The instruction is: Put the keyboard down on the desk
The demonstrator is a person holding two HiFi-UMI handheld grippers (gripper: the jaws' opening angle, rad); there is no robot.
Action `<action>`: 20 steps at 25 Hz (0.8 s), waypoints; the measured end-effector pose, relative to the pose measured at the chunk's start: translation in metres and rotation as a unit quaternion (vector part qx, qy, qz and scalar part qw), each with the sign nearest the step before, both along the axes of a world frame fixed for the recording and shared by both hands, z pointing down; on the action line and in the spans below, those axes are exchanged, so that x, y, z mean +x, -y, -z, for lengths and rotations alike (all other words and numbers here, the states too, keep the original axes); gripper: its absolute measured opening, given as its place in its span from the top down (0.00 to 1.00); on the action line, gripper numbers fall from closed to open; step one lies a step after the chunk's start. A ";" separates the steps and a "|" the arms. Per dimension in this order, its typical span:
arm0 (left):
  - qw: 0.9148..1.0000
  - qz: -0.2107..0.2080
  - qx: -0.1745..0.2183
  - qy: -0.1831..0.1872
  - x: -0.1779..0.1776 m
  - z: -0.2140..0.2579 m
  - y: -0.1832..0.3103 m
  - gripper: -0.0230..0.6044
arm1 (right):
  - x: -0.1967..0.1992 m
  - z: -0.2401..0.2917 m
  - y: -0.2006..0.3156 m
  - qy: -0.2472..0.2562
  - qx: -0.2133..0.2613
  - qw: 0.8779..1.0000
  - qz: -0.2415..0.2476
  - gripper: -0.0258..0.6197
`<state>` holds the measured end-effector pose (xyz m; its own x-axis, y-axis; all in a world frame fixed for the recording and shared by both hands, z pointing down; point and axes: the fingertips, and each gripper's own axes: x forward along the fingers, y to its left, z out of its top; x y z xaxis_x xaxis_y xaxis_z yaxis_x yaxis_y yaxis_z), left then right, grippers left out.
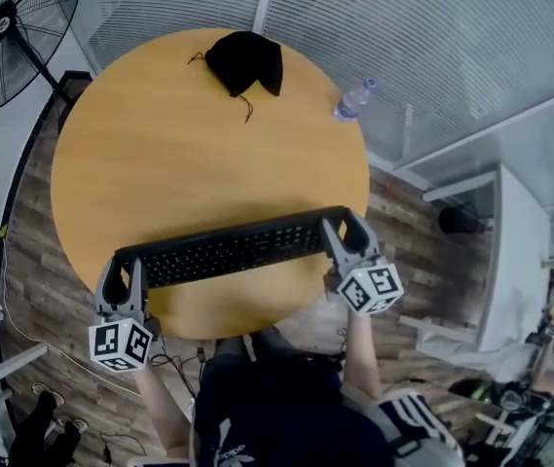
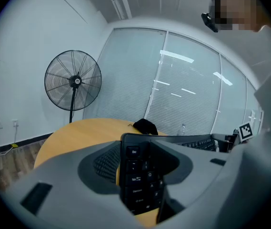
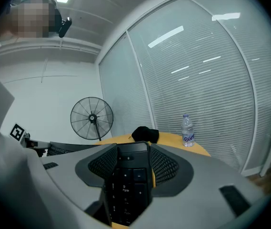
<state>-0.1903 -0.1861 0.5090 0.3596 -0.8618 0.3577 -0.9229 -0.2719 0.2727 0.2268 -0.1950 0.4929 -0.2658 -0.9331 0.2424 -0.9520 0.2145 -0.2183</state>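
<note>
While left gripper (image 1: 124,280), lower left, clamps its Esc end and right gripper (image 1: 345,233), right of centre, clamps its numpad end, keyboard (image 1: 228,251) spans desk (image 1: 179,144) near the bottom rim, contact unclear. Judged: lowering step. Next: level it, settle flat, part jaws. Bare wood above; black cloth (image 1: 245,61) and bottle (image 1: 354,98) well apart, top.

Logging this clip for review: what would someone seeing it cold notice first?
A long black keyboard spans the near side of a round wooden table, gripped at its ends by the left tongs and right tongs. At the far edge sit a black cloth and a water bottle, with a big floor fan beyond on the left.
</note>
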 end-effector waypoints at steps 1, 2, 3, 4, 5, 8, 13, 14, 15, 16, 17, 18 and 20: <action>1.000 -0.001 -0.011 0.002 0.000 -0.008 0.000 0.68 | 0.001 -0.009 0.000 0.000 -0.010 1.000 0.001 0.64; 1.000 -0.002 -0.021 0.003 0.001 -0.016 0.000 0.68 | 0.002 -0.019 0.001 0.000 -0.020 1.000 0.002 0.64; 0.999 -0.002 -0.031 0.004 0.002 -0.024 0.000 0.68 | 0.003 -0.028 0.001 0.000 -0.030 1.000 0.003 0.64; 0.999 -0.002 -0.041 0.005 0.002 -0.032 0.001 0.68 | 0.003 -0.035 0.003 -0.001 -0.038 0.999 0.004 0.64; 0.999 -0.002 -0.049 0.004 0.003 -0.039 0.001 0.68 | 0.003 -0.042 0.005 0.000 -0.044 0.999 0.005 0.64; 0.998 0.002 -0.068 0.004 0.003 -0.056 0.003 0.68 | 0.003 -0.062 0.010 0.003 -0.059 0.998 0.007 0.64; 0.996 0.002 -0.093 0.012 0.002 -0.079 0.010 0.68 | 0.003 -0.094 0.018 0.011 -0.089 0.996 0.011 0.64; 0.995 0.001 -0.097 0.015 0.003 -0.083 0.011 0.68 | 0.004 -0.100 0.019 0.012 -0.094 0.995 0.010 0.64; 0.995 0.001 -0.102 0.016 0.003 -0.087 0.012 0.68 | 0.004 -0.105 0.019 0.014 -0.100 0.995 0.009 0.64; 0.994 0.000 -0.106 0.018 0.003 -0.091 0.013 0.68 | 0.004 -0.110 0.019 0.015 -0.106 0.994 0.009 0.64; 0.994 0.000 -0.111 0.019 0.004 -0.095 0.014 0.68 | 0.004 -0.115 0.018 0.016 -0.113 0.993 0.009 0.64; 0.993 0.000 -0.115 0.019 0.004 -0.098 0.015 0.67 | 0.005 -0.120 0.019 0.017 -0.118 0.993 0.009 0.64; 0.993 -0.002 -0.120 0.018 0.008 -0.104 0.021 0.67 | 0.009 -0.126 0.022 0.016 -0.127 0.992 0.006 0.64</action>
